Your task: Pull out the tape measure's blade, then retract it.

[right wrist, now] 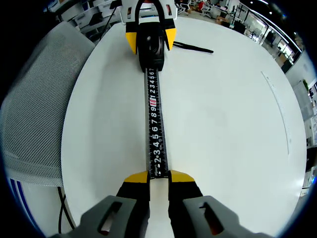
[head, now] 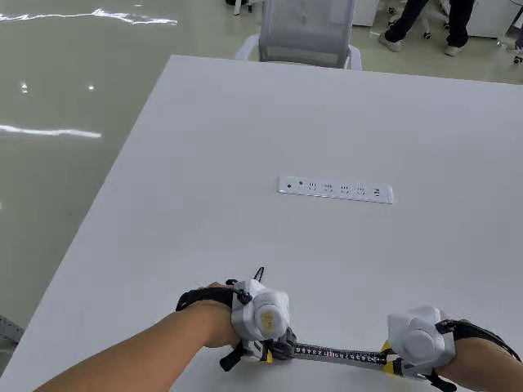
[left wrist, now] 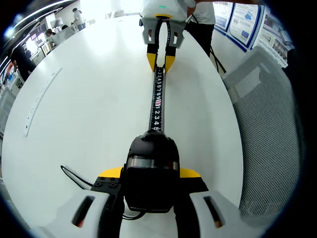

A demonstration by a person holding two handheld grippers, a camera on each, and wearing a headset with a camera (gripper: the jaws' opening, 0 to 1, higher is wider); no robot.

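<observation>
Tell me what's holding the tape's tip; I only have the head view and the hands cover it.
Observer: The right gripper is shut on the very end of the blade, printed numbers facing up.
Operator: And the case?
Observer: The left gripper clamps the black case between its yellow-tipped jaws.
Operator: Anything on my side of the table?
Observer: A grey mesh chair stands beside the table edge there.

Bench surroundings.
White table [head: 245,163] carried a power strip [head: 335,189]; grey mesh chair [head: 306,33] stood at far edge; possibly a black cable [right wrist: 193,48] nearby.
</observation>
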